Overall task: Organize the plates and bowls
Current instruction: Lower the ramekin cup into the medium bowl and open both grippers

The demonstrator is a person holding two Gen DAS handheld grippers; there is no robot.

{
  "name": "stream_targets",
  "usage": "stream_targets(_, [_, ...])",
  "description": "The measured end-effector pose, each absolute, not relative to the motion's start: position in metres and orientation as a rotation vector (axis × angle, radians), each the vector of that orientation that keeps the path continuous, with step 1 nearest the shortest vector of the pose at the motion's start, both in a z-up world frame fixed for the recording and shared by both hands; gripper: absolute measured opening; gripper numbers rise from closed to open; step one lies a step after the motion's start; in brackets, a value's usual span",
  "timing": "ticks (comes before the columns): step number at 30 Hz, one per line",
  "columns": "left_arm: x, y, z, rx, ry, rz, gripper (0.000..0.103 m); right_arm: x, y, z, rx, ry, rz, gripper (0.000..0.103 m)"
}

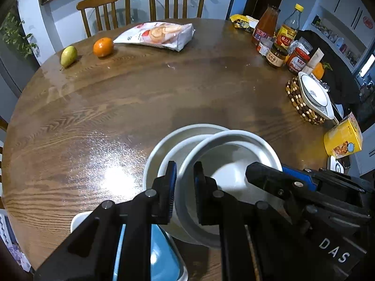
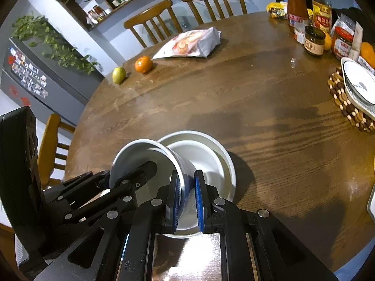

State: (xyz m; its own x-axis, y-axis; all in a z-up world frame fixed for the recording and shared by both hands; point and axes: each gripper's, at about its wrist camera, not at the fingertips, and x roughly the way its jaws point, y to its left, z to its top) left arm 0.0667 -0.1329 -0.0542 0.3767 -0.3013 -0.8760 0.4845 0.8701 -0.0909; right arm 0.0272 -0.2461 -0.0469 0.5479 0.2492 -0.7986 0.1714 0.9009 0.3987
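Note:
A white bowl point(image 1: 234, 161) is tilted over a stack of two nested white bowls point(image 1: 164, 145) on the round wooden table point(image 1: 140, 93). My left gripper point(image 1: 185, 187) is shut on the tilted bowl's near rim. My right gripper point(image 2: 187, 192) is shut on the opposite wall of the same bowl point(image 2: 145, 154), with the nested stack point(image 2: 206, 154) just beyond it. Another white bowl with a dark rim point(image 1: 314, 93) sits on a beaded trivet at the right, also seen in the right wrist view point(image 2: 358, 82).
A pear point(image 1: 68, 56), an orange point(image 1: 103, 46) and a snack bag point(image 1: 159, 35) lie at the far side. Sauce bottles and jars point(image 1: 281, 37) stand at the far right. A yellow box point(image 1: 343, 138) sits at the right edge. Two chairs point(image 1: 140, 4) stand behind.

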Motion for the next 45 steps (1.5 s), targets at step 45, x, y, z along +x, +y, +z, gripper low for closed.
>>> stream_targets(45, [0.069, -0.121, -0.050, 0.161, 1.072, -0.475, 0.041, 0.027, -0.242, -0.048, 0.387, 1.017, 0.021, 0.015])
